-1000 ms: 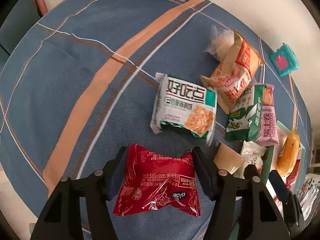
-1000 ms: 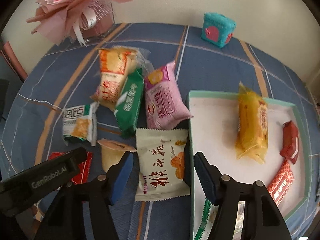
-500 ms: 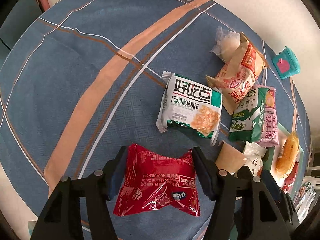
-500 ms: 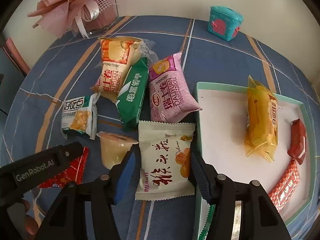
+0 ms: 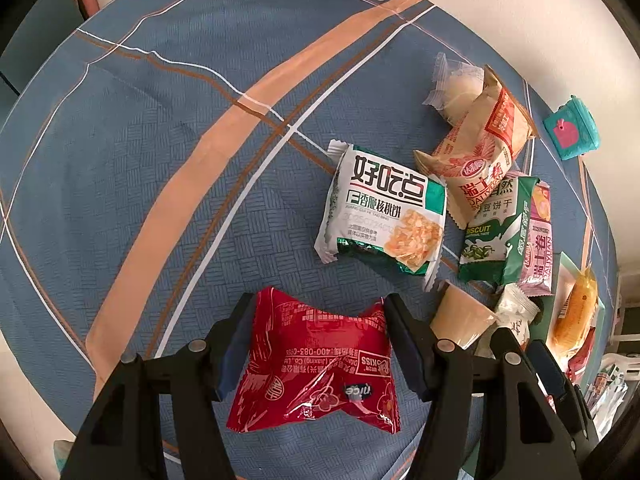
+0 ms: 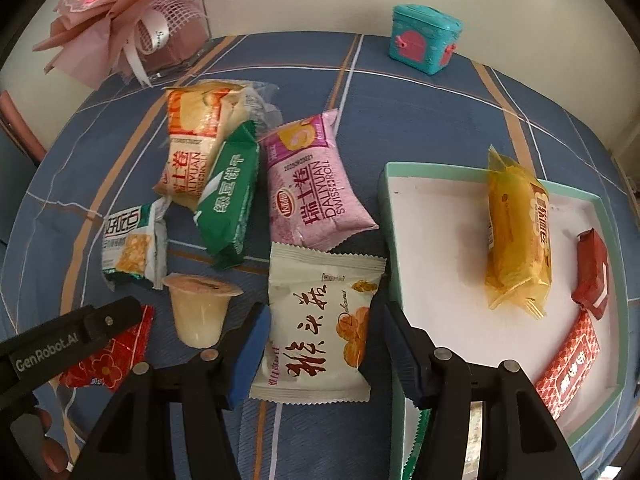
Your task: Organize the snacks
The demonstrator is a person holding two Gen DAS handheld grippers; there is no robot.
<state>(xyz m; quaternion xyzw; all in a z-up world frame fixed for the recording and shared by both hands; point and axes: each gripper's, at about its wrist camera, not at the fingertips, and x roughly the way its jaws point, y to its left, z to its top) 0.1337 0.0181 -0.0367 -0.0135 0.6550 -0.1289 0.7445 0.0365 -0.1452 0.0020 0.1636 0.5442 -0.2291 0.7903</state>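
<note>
My left gripper is shut on a red snack packet, pinched at both sides just above the blue cloth; the packet also shows in the right wrist view. My right gripper has its fingers on both sides of a cream snack packet that lies beside the tray; I cannot tell whether they press it. The tray holds a yellow cake packet and red packets.
Loose on the cloth: a white-green biscuit packet, an orange roll packet, a green packet, a pink roll packet, a jelly cup. A teal box and pink bouquet stand at the back.
The left gripper has lifted and drawn back a little with the red packet. The right gripper has moved forward around the cream packet, its fingers now closer to it.
</note>
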